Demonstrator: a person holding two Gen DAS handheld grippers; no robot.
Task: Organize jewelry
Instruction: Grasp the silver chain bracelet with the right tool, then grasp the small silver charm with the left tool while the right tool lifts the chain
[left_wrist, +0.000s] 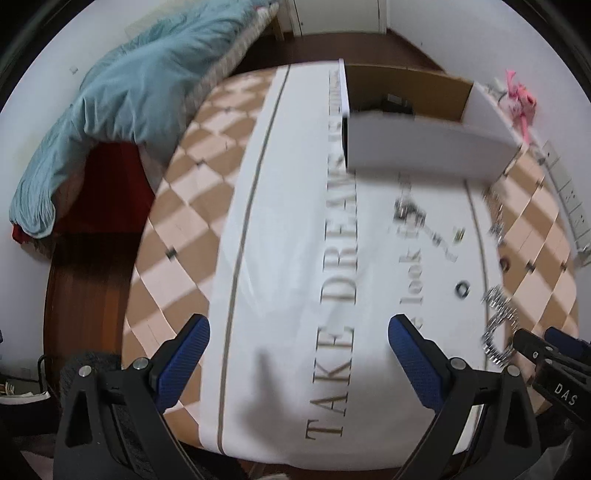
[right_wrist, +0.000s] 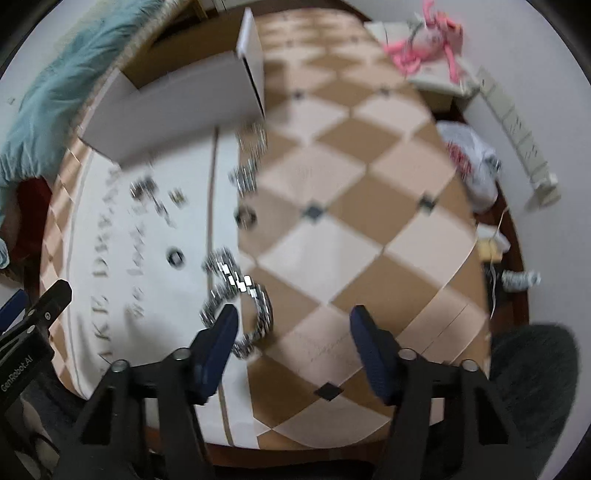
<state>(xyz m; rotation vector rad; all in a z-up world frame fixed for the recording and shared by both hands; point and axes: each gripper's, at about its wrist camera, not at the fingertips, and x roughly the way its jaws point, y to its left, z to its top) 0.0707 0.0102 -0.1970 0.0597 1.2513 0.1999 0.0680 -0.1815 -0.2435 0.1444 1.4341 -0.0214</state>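
Several pieces of silver jewelry lie on a white cloth with gold lettering (left_wrist: 295, 221). A silver chain bracelet (right_wrist: 240, 295) lies at the cloth's right edge, just ahead of my right gripper's left finger; it also shows in the left wrist view (left_wrist: 498, 328). Two dark rings (right_wrist: 175, 256) (right_wrist: 245, 216) and small earrings (right_wrist: 147, 192) lie farther back. An open white cardboard box (left_wrist: 424, 144) stands at the far end. My left gripper (left_wrist: 299, 328) is open and empty above the cloth. My right gripper (right_wrist: 293, 317) is open and empty over the checkered table.
The table has a brown and cream checkered top (right_wrist: 351, 192). A teal blanket (left_wrist: 122, 110) lies on a bed to the left. A pink ribbon toy (right_wrist: 432, 33), a plastic bag (right_wrist: 469, 158) and a power strip (right_wrist: 517, 125) sit at the far right.
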